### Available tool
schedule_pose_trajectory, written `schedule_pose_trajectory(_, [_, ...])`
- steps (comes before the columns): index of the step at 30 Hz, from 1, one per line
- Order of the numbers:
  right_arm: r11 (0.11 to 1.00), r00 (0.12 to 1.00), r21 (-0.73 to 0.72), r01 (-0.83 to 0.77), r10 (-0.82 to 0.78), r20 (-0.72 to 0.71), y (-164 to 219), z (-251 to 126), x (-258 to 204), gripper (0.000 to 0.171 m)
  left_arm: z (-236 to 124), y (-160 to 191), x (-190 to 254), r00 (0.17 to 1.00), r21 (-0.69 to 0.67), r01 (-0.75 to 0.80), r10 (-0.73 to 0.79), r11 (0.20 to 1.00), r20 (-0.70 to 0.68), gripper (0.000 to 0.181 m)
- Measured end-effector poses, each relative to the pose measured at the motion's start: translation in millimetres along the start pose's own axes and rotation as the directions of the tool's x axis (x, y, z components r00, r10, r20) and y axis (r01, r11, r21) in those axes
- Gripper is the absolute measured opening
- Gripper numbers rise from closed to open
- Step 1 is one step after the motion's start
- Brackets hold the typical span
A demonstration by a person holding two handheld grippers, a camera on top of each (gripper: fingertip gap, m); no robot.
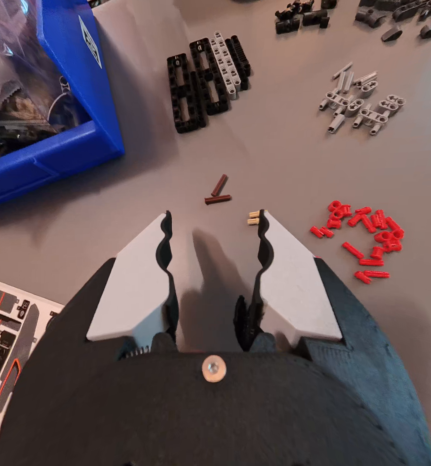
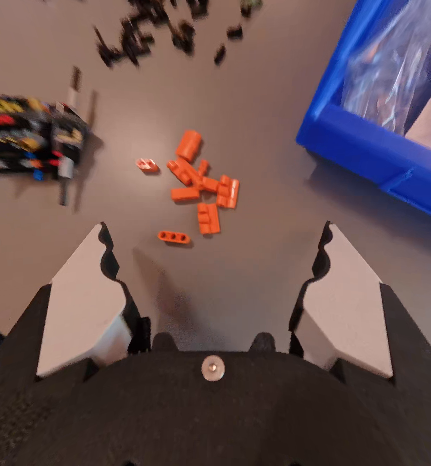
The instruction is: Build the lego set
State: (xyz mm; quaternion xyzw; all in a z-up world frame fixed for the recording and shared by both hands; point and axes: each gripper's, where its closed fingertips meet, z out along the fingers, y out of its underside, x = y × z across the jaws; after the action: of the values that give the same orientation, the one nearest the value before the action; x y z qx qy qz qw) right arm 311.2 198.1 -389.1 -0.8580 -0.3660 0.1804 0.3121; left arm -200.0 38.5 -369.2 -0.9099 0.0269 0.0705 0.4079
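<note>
L gripper (image 1: 214, 216) hangs over a smooth matte grey-brown counter (image 1: 146, 201), fingers (image 1: 138, 272) apart w/ nothing between; they're pale grey wedges w/ wavy black rubbery inner edges on a black printed body. Just ahead: two dark brown ribbed axle pins (image 1: 218, 193), touching in a V. Two small tan pegs (image 1: 253, 218) sit right by the R fingertip. To the R, a loose heap of glossy red pins & bushes (image 1: 360, 234). Farther off: black rectangular frames w/ a light grey holed beam (image 1: 208, 80), then grey connectors & axles (image 1: 360, 100). Blue plastic bin (image 1: 83, 106) at L holds clear crinkly bags; sticker sheet (image 1: 5, 335) lower L. R gripper (image 2: 214, 224) also over the counter, fingers (image 2: 83, 297) wide apart, empty. Ahead of it, a cluster of orange pcs (image 2: 202, 181), blocky & curved, w/ a 3-hole orange beam (image 2: 173, 237) nearest. Part-built black model (image 2: 28, 141) at L, blurred; scattered black pcs (image 2: 144, 32) up top, too blurred to tell shapes. Blue bin (image 2: 365, 141) at R.
</note>
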Motion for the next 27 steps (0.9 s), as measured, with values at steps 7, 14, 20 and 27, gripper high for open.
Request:
schedule_pose_trajectory(7, [0.998, 0.997, -0.017, 0.056, -0.057, -0.051, 11, 14, 5, 0.154, 6, 11, 12, 0.992, -0.043, 0.045, -0.049, 0.998, -0.118, 0.086])
schedule_pose_trajectory(14, [0.998, 0.997, 0.002, 0.065, -0.065, -0.044, 10, 14, 5, 0.154, 15, 17, 15, 0.992, -0.077, 0.064, -0.072, 0.995, -0.105, 0.093])
schedule_pose_trajectory(20, [0.997, 0.996, 0.007, 0.075, -0.074, -0.049, 9, 14, 4, 0.154, 20, 11, 4, 0.998, -0.046, 0.062, -0.062, 0.997, -0.002, 0.110])
schedule_pose_trajectory(27, [0.997, 0.996, 0.003, 0.081, -0.080, -0.027, 8, 17, -3, 0.154, 24, 13, 6, 0.989, -0.073, 0.127, -0.131, 0.989, -0.062, 0.097])
